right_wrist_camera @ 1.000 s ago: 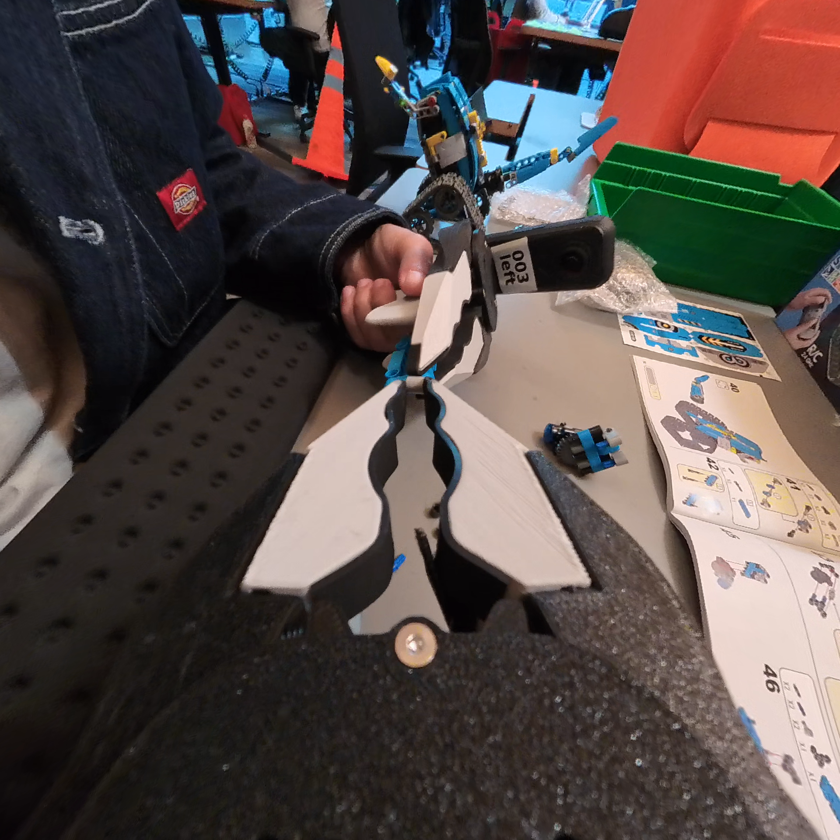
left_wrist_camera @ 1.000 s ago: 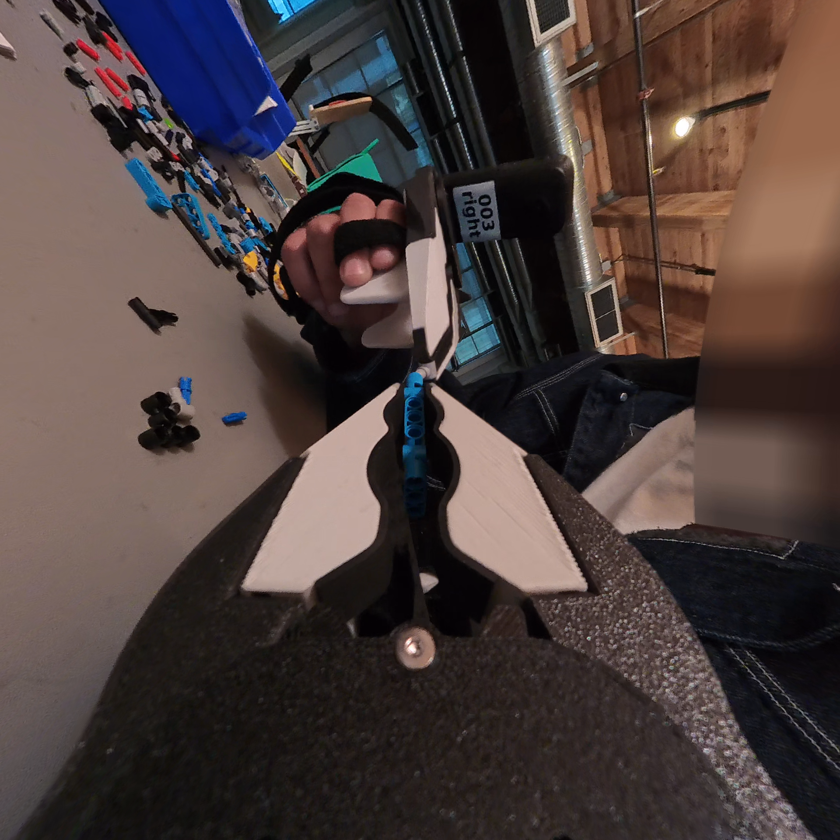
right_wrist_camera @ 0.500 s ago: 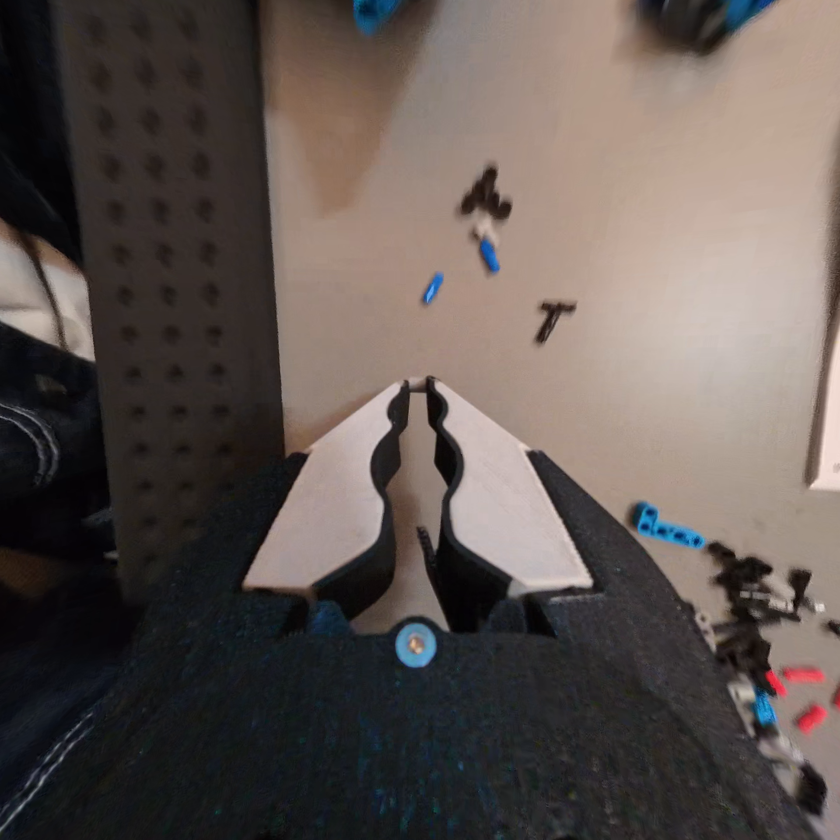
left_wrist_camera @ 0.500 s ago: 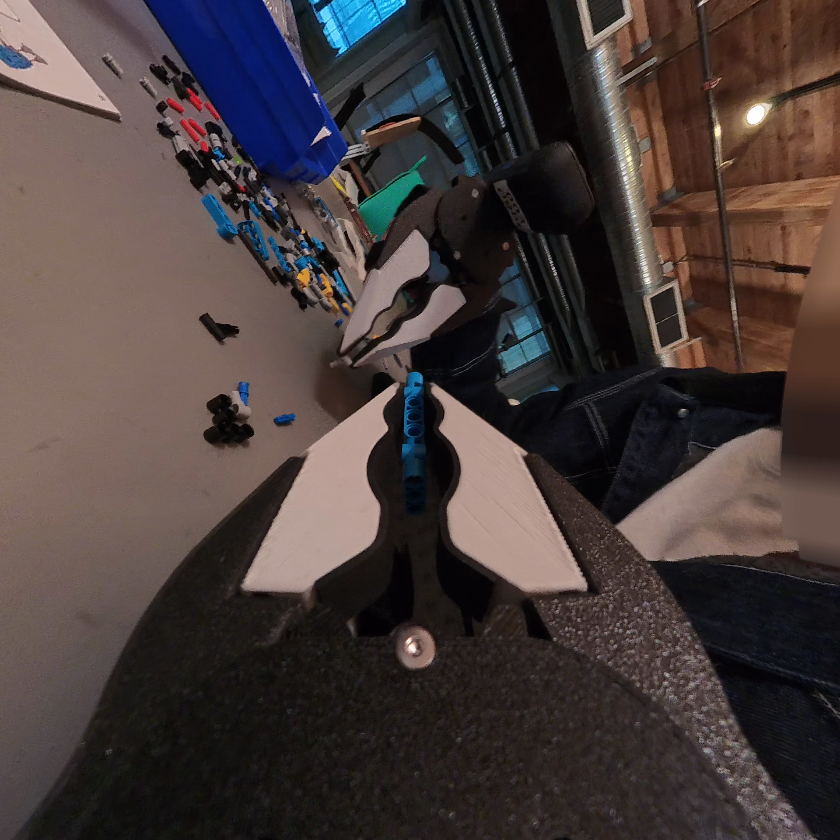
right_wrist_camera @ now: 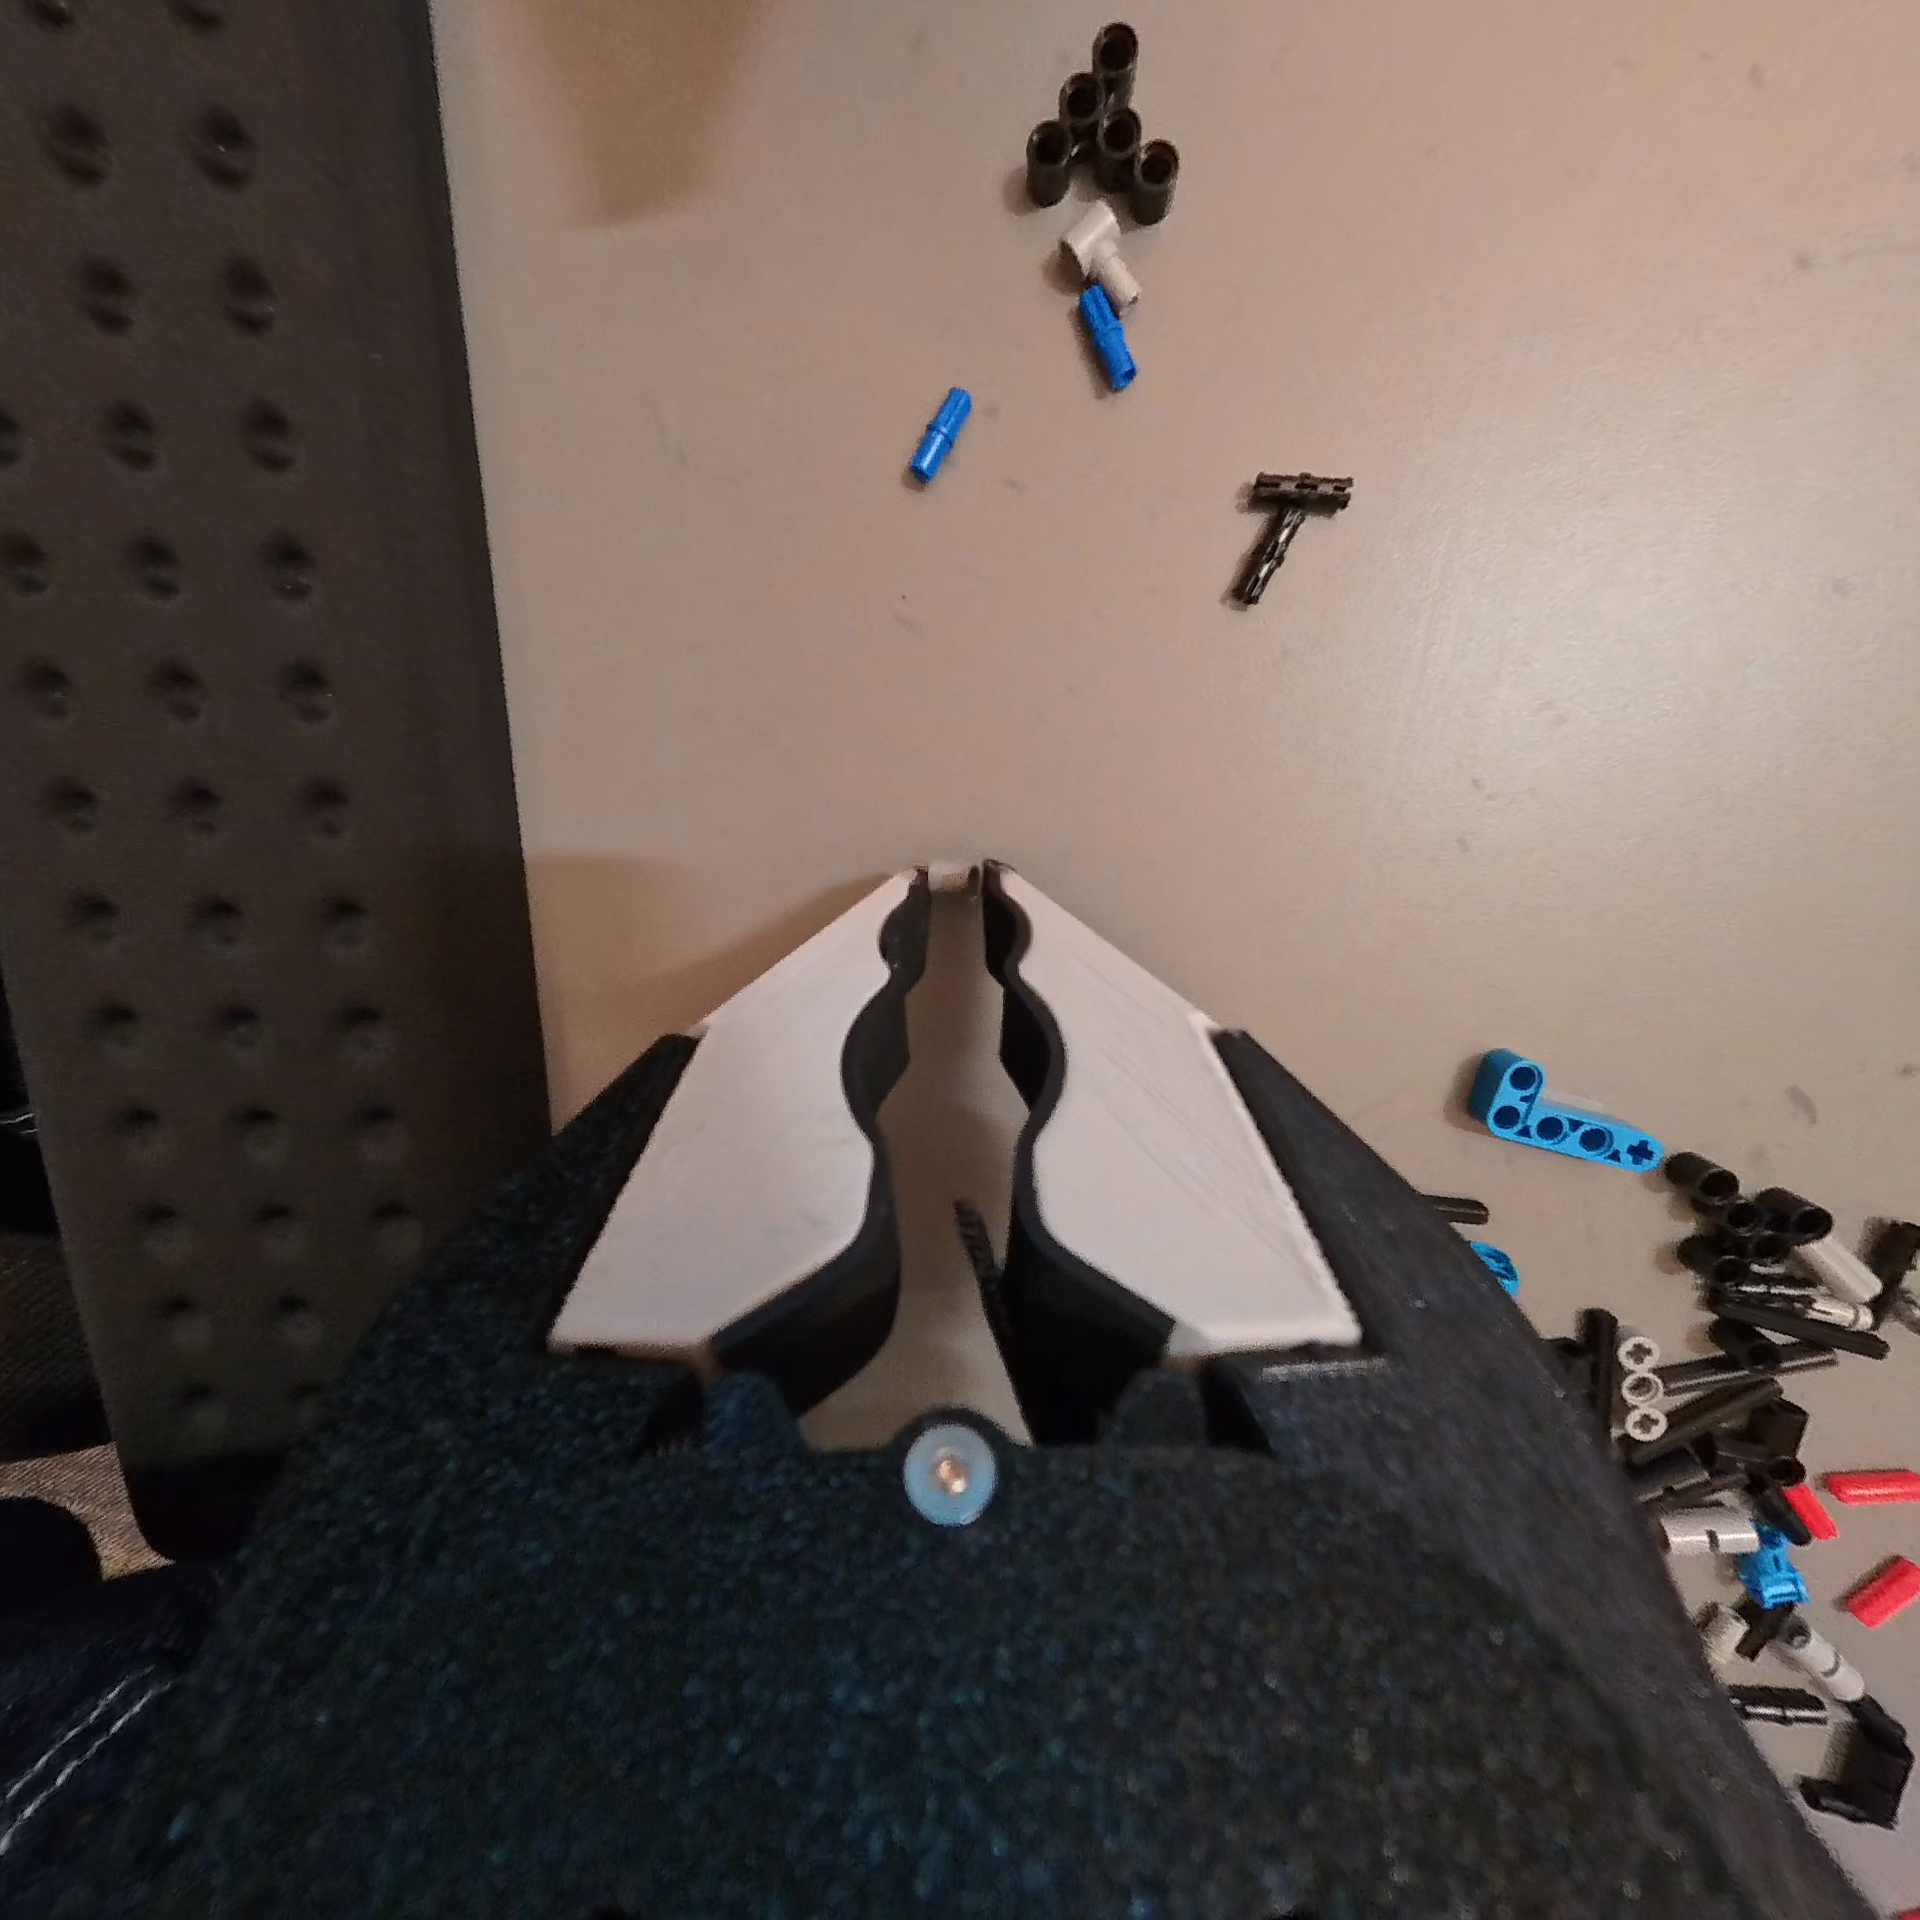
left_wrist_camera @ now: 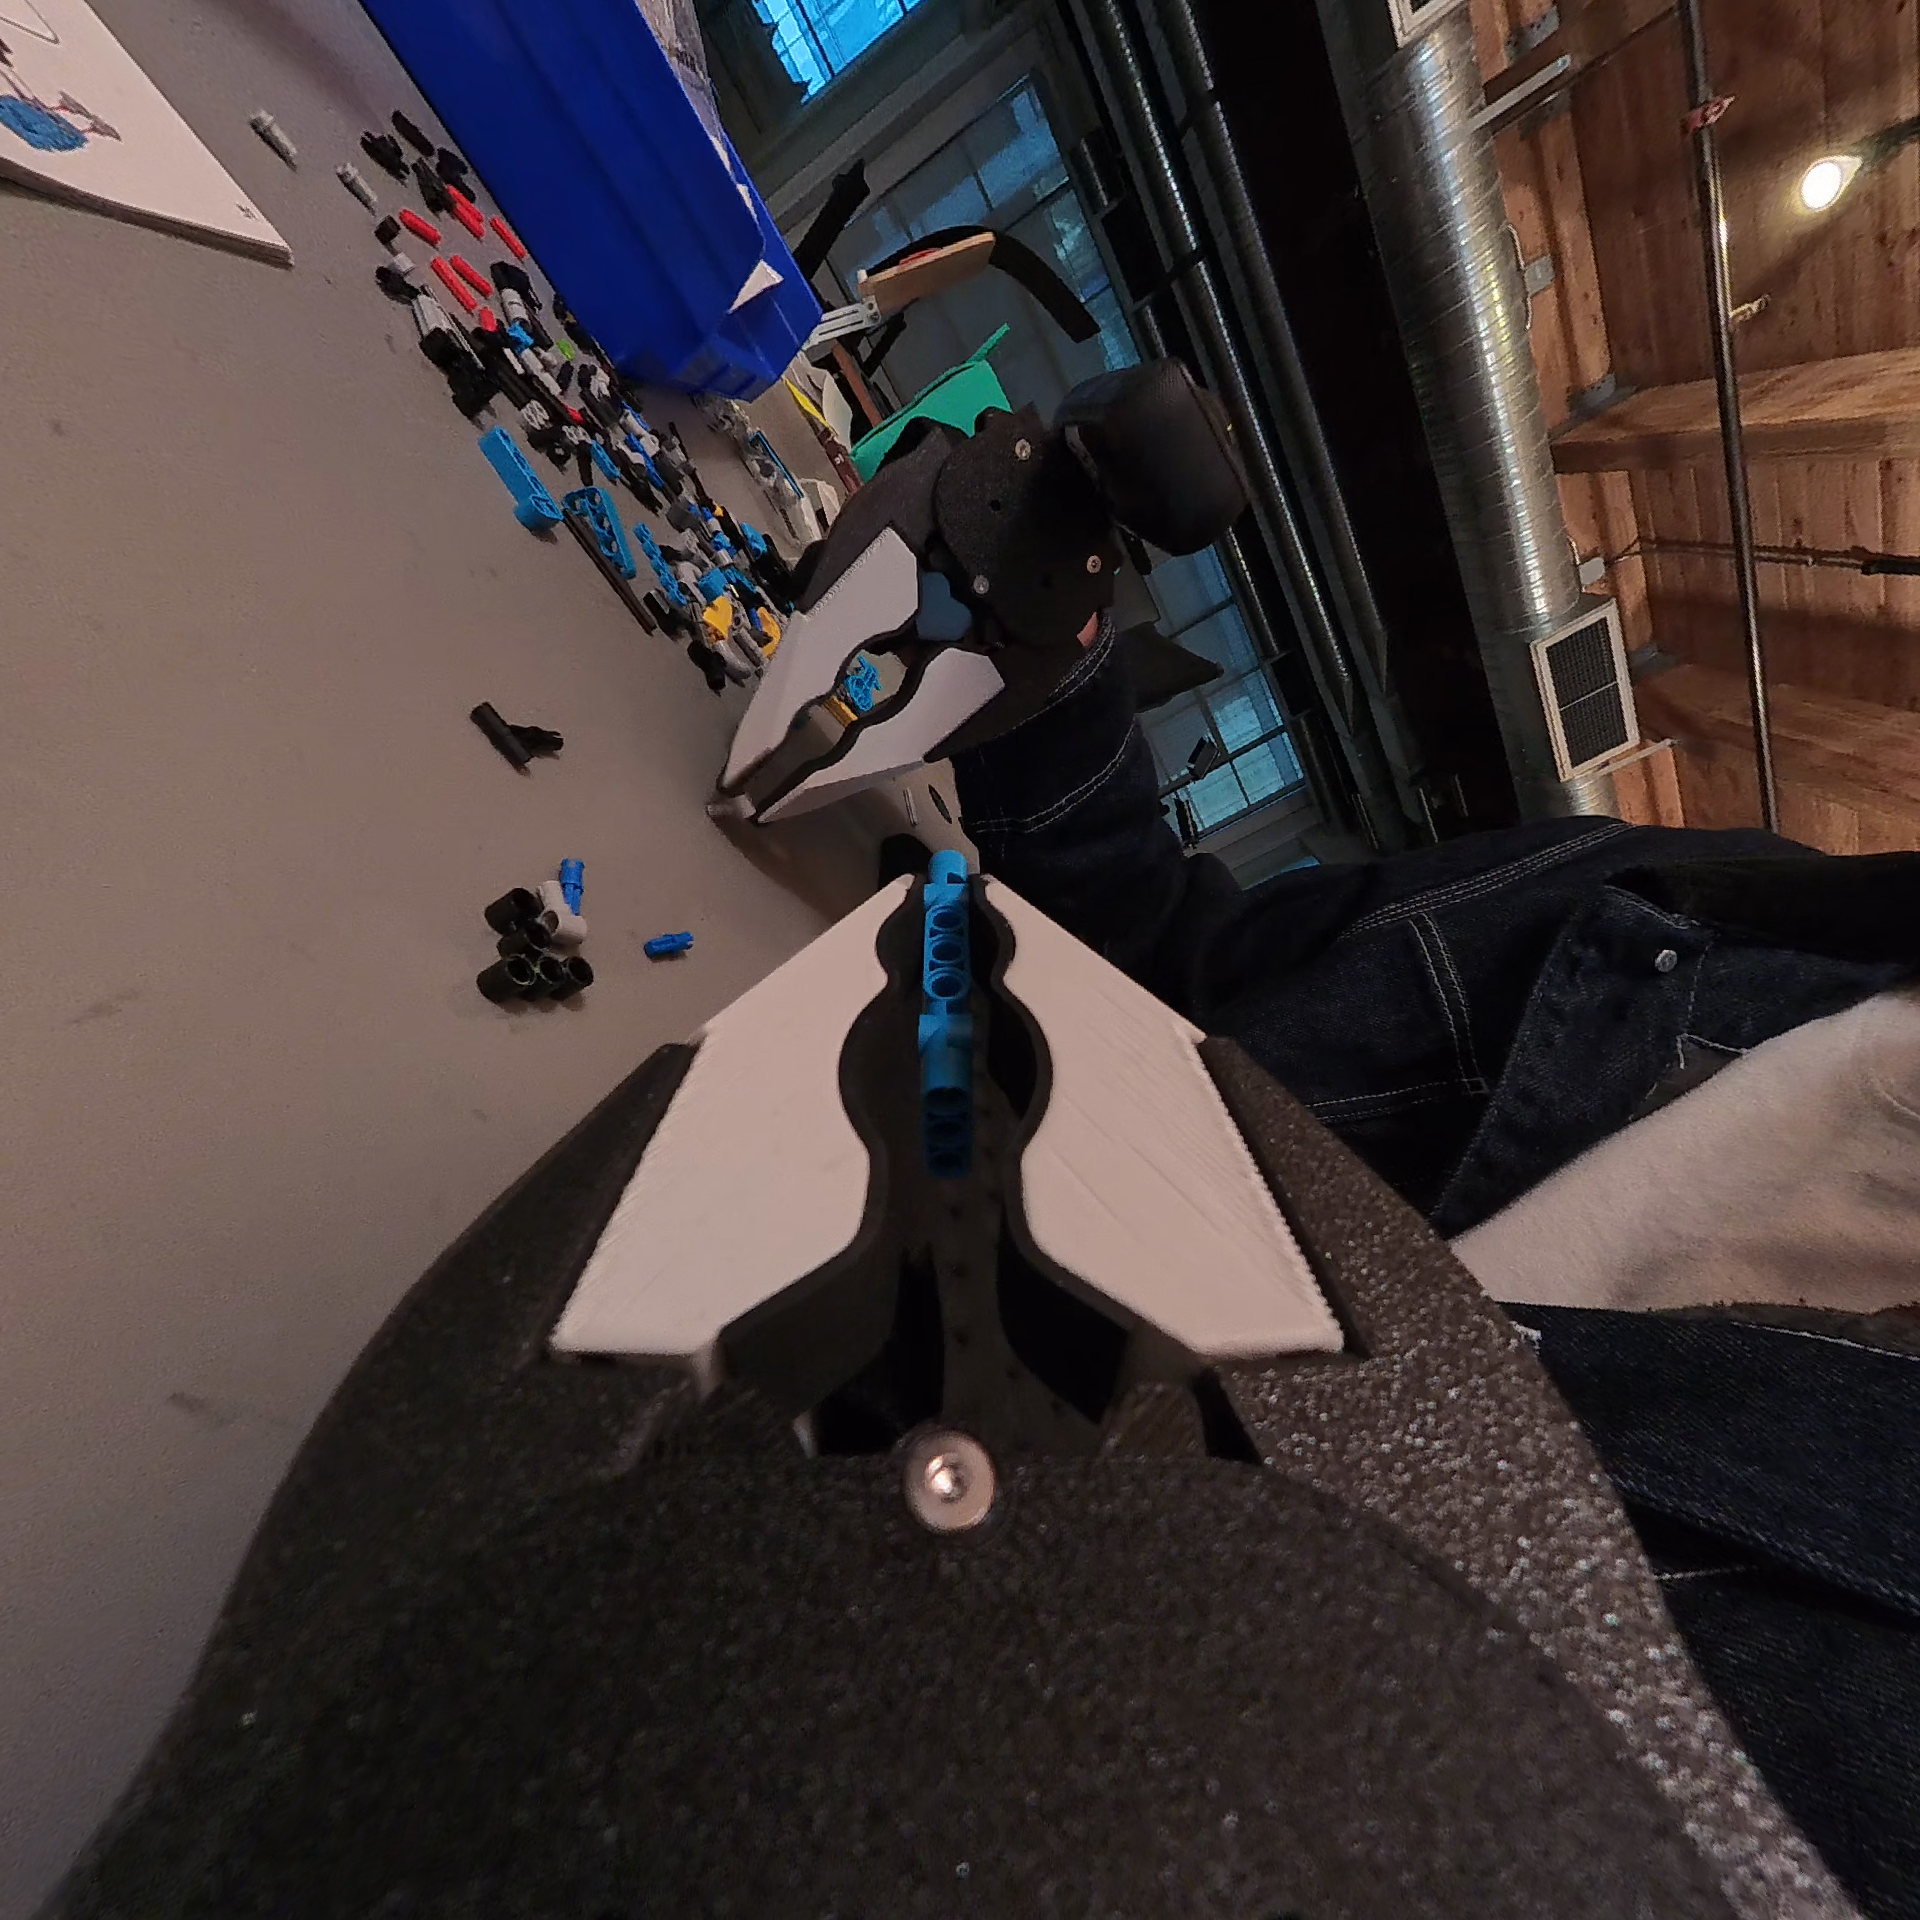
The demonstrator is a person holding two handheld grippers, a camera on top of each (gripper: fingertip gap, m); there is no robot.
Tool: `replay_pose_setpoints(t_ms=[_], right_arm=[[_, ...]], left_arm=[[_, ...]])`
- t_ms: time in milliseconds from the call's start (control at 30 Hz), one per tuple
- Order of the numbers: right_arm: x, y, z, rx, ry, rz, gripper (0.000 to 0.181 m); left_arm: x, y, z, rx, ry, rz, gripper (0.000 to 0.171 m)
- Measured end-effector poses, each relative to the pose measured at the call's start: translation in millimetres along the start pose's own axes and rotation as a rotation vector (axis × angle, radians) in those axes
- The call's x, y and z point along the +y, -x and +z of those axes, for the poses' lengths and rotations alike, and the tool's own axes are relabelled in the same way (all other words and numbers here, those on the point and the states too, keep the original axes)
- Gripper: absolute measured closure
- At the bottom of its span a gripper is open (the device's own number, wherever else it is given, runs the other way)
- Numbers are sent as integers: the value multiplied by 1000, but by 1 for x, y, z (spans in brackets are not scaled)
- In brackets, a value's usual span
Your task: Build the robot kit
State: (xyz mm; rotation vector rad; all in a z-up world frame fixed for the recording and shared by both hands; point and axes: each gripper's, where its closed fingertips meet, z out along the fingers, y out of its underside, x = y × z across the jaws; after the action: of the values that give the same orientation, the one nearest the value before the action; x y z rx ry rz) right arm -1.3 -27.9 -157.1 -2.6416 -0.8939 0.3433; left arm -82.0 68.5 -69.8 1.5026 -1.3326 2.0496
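My left gripper (left_wrist_camera: 948, 881) is shut on a blue beam with holes (left_wrist_camera: 943, 1023), held edge-on above the table's near edge. A short blue stub sticks out past its tips. My right gripper (right_wrist_camera: 951, 878) is shut on a small light-grey pin (right_wrist_camera: 951, 876) and points down at the grey table (right_wrist_camera: 1351, 779), close to its surface. The right gripper also shows in the left wrist view (left_wrist_camera: 743, 805), beyond and left of the beam. Nearest on the table are two blue pins (right_wrist_camera: 938, 433), a grey elbow connector (right_wrist_camera: 1099, 252), black sleeves (right_wrist_camera: 1103, 145) and a black T-shaped piece (right_wrist_camera: 1288, 530).
A blue L-shaped beam (right_wrist_camera: 1558, 1127) and a pile of black, grey and red parts (right_wrist_camera: 1766, 1403) lie to the right. A black perforated strip (right_wrist_camera: 208, 727) runs along the table's edge. A blue bin (left_wrist_camera: 603, 177) and an instruction booklet (left_wrist_camera: 114, 156) sit farther off. Spacing between my two grippers at the tips: around 15 cm. My right gripper's tips are some 8 cm from the black T-shaped piece (right_wrist_camera: 1288, 530). It turns up in the left wrist view (left_wrist_camera: 525, 731) as well. It is some 9 cm from my left tips to the grey elbow connector (right_wrist_camera: 1099, 252).
My right gripper has swung away from the end of the blue beam and down toward the table, still pinching the grey pin. My left gripper keeps hold of the beam.
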Motion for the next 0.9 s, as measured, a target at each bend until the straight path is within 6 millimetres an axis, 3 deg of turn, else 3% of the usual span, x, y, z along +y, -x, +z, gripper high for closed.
replay_pose_setpoints(t_ms=[367,500,633,900], right_arm=[[0,0,3,-13,1,43,171],[-21,19,-8,-179,-203,101,171],[-3,-2,0,-208,-244,270,171],[10,-21,-1,-103,-305,271,171]], left_arm=[[1,1,1,-8,5,4,165],[0,-1,1,1,1,2,165],[3,-2,2,2,15,10,165],[3,-1,2,-2,16,9,165]])
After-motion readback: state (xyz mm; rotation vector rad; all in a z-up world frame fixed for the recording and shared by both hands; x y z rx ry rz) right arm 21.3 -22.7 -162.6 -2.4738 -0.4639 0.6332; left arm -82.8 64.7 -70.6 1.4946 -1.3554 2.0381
